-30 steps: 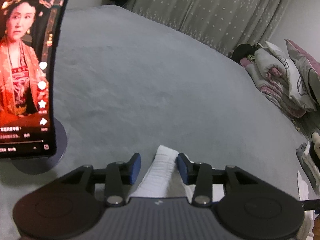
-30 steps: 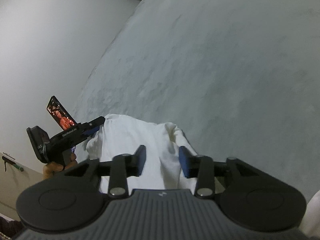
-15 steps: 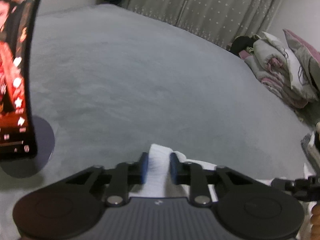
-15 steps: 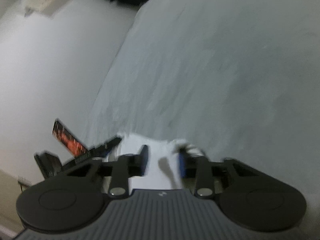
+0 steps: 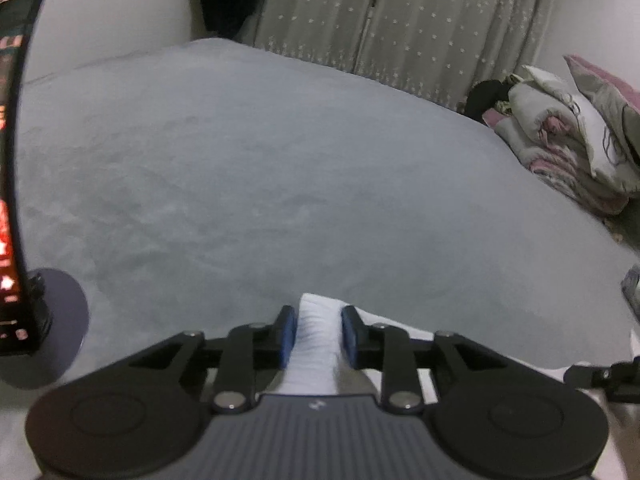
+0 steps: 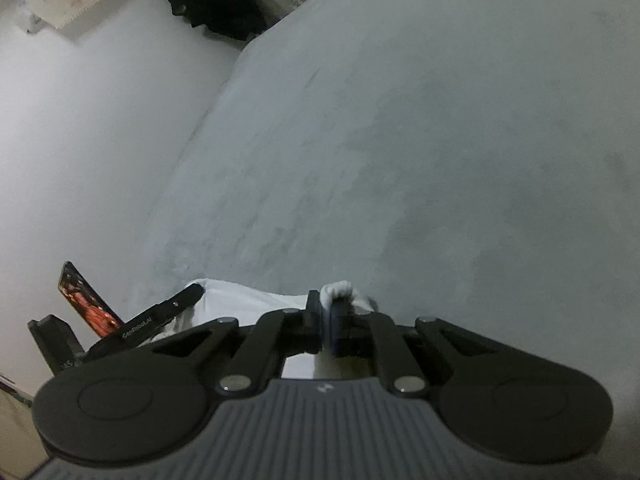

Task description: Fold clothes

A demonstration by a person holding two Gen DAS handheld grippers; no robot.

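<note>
The white garment [image 6: 256, 300] lies at 6 o'clock on the grey bed [image 5: 280, 160]. The left gripper [image 5: 316, 330] and right gripper [image 6: 326, 326] each pinch one edge. I think both should move evenly, keeping the cloth taut.

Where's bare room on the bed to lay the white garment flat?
Ahead of both tongs: the grey bedspread lies bare from the white garment up to the curtains. Crowded spots: phone on its stand at the left edge, piled bedding at the far right.
</note>
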